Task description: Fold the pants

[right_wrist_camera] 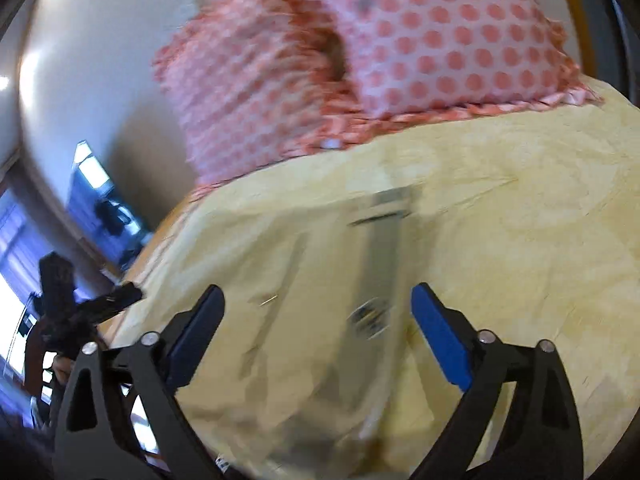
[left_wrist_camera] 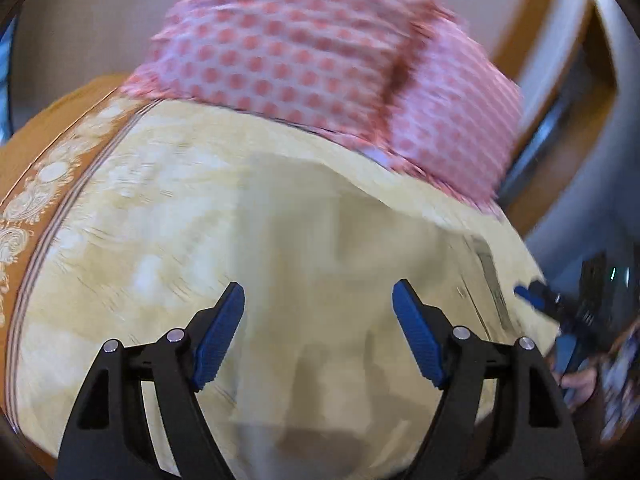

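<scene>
Pale cream pants (left_wrist_camera: pixel 320 264) lie spread on a yellow patterned bedspread (left_wrist_camera: pixel 132 216). In the right wrist view the pants (right_wrist_camera: pixel 320 280) show a grey waistband strip with a label (right_wrist_camera: pixel 370 316). My left gripper (left_wrist_camera: pixel 318 320) is open and empty, just above the pants. My right gripper (right_wrist_camera: pixel 316 320) is open and empty over the waistband strip. The right gripper also shows at the right edge of the left wrist view (left_wrist_camera: pixel 560 308). The left gripper shows at the left of the right wrist view (right_wrist_camera: pixel 96 304). Both views are motion-blurred.
Two pink polka-dot pillows (left_wrist_camera: pixel 320 52) lie at the head of the bed, also in the right wrist view (right_wrist_camera: pixel 440 32). The bedspread has an orange border (left_wrist_camera: pixel 44 152) at the left. A wooden door frame (left_wrist_camera: pixel 560 92) is at the right. A window (right_wrist_camera: pixel 16 280) is at the left.
</scene>
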`<state>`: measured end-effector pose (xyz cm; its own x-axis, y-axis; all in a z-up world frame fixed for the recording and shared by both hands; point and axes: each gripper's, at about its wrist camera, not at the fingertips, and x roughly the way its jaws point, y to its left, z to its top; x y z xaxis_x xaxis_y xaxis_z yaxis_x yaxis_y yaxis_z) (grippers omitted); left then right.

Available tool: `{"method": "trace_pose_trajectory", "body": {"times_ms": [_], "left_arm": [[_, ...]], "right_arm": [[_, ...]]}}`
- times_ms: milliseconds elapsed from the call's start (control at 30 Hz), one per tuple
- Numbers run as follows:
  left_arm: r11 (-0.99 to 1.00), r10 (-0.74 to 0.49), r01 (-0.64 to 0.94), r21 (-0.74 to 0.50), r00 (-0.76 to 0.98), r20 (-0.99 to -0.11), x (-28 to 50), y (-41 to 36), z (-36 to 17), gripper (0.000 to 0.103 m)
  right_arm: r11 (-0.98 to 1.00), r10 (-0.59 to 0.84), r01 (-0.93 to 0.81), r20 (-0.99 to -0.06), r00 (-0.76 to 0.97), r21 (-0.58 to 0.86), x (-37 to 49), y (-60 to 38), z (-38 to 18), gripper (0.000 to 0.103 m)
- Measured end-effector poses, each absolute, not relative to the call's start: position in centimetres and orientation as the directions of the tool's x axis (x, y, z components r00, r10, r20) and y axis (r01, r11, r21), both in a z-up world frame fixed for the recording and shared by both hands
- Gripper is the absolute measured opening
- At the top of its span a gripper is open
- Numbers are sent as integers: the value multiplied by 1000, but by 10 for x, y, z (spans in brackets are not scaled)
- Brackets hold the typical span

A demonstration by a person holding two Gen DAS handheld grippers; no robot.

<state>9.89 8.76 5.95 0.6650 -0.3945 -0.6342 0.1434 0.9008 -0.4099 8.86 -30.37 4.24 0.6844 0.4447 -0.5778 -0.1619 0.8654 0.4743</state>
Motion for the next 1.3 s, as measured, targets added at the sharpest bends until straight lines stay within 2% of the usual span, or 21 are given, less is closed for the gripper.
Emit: {"method": "trace_pose_trajectory", "body": {"times_ms": [100,233,300,533,567,633,667,733,800,833,867,900,967,1067,1300], "left_arm": [[877,-440,119,-466,588,-679,131,101,46,77],[875,-469,160,-457,519,-715,152,92,35,77],[866,-490,178,-468,494,-718,158,86,32,77],[836,-546,244,-491,447,-708,170,71,29,77],[830,-555,240,-503,441,-705,172,71,29,77],[812,-579,237,-532,429,-693,174,72,28,77],[804,-590,237,-545,426,-686,175,73,28,77],[785,-615,241,-571,420,-667,175,75,27,77],[763,-638,223,-607,416,-648,177,80,24,70],[751,-648,209,-626,415,-639,178,83,22,49],[745,-653,193,-639,410,-637,178,85,19,23],[739,-660,187,-648,394,-639,178,85,15,15],[749,-649,197,-632,407,-642,175,84,16,10],[770,-629,220,-599,421,-654,173,80,26,9],[825,-560,255,-504,493,-666,212,69,54,5]], "right_arm": [[869,437,-108,-645,627,483,118,-313,25,66],[883,433,-132,-670,603,451,127,-309,15,64],[882,443,-154,-670,596,446,125,-307,14,52],[860,489,-195,-654,578,471,127,-308,13,49],[856,496,-198,-651,575,477,127,-309,13,46],[855,504,-218,-652,566,471,127,-308,14,26],[837,533,-239,-637,557,492,126,-309,15,22],[825,546,-222,-631,551,520,127,-314,13,22],[797,578,-206,-617,535,567,132,-319,7,23],[787,590,-206,-610,529,582,134,-319,6,21],[773,607,-217,-596,526,596,133,-321,6,14],[763,620,-228,-584,524,605,132,-320,7,10],[735,648,-242,-553,523,633,130,-322,11,9],[691,688,-259,-504,523,675,132,-325,20,8],[753,627,-308,-493,603,581,178,-323,61,8]]}}
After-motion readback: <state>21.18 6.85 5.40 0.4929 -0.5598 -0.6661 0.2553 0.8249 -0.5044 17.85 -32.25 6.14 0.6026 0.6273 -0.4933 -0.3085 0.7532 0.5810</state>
